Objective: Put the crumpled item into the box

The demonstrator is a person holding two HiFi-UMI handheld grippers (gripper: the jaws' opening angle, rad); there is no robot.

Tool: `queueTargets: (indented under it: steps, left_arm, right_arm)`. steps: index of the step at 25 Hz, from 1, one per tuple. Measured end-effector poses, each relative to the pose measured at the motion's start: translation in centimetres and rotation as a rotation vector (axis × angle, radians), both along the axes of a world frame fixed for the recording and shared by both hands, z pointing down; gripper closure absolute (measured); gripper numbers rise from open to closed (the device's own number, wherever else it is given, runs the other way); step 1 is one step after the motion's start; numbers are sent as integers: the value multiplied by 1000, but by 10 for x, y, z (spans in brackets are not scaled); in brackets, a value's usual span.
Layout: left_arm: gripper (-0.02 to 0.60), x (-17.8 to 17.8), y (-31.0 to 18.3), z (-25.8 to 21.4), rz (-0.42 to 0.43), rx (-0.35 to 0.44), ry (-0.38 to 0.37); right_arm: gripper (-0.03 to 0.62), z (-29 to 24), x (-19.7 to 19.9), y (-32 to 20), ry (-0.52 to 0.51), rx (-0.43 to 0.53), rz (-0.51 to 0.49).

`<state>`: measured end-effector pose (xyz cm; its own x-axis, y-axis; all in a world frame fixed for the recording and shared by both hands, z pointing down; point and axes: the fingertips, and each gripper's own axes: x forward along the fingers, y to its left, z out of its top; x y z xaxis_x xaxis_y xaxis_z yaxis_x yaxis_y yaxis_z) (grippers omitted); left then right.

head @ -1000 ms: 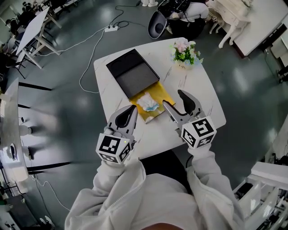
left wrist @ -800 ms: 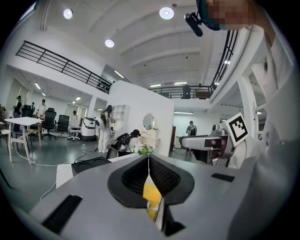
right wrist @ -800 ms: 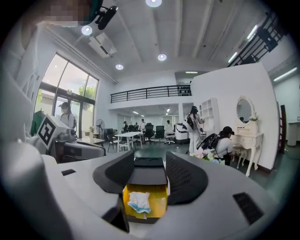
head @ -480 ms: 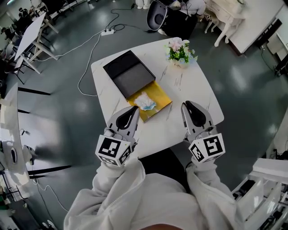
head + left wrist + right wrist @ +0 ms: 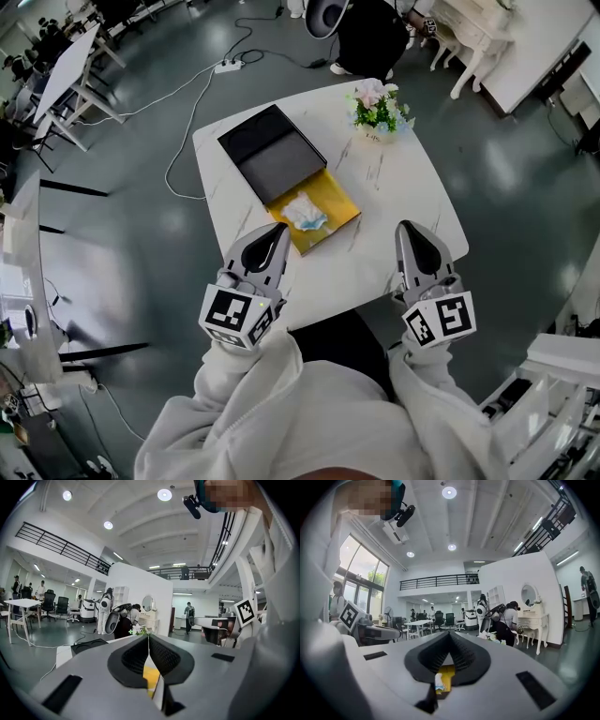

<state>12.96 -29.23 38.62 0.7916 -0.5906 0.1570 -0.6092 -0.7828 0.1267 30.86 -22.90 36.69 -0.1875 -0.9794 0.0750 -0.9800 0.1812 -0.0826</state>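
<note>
Over a white marble-patterned table point(image 5: 412, 192), we hold our two grippers side by side at the near edge, both pointing toward the far side. Between them and a little ahead, the crumpled white-and-blue item point(image 5: 304, 214) lies inside the shallow yellow box point(image 5: 335, 199), touching neither tool. Our left gripper point(image 5: 276, 229) is clenched on nothing, its tip near the box's near-left edge. The left gripper view shows its pads pressed together, with a strip of yellow below them. Our right gripper point(image 5: 406, 230) stands apart, to the right of the box, over bare tabletop. Its jaws have just been closing and now meet, with nothing between them. Through the small opening beneath those jaws, the right gripper view catches the item resting on the yellow floor of the box. A black lid with a grey inside point(image 5: 272, 150) abuts the box's far side, and a small pot of pink and white flowers point(image 5: 378, 105) sits near the table's far corner.
</note>
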Motion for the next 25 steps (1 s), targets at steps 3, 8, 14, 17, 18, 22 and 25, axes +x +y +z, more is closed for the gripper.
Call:
queueTargets:
  steps: [3, 8, 14, 17, 18, 22, 25]
  left_arm:
    - [563, -1, 0, -1, -3, 2, -3]
    - [562, -3, -1, 1, -12, -2, 0]
    - [562, -2, 0, 2, -16, -6, 0]
    - [562, -2, 0, 2, -15, -7, 0]
    - [563, -2, 0, 2, -15, -8, 0]
    - [561, -2, 0, 3, -14, -10, 0]
    - [562, -2, 1, 3, -13, -11, 1]
  right_arm:
    - [563, 0, -1, -2, 3, 1, -1]
    - [563, 3, -5, -6, 17, -10, -17]
    - [563, 5, -5, -7, 20, -19, -22]
    - [563, 5, -6, -7, 21, -19, -24]
    - [563, 5, -7, -7, 21, -20, -25]
    - [563, 6, -7, -6, 20, -24, -23]
    - [563, 7, -7, -6, 19, -26, -23]
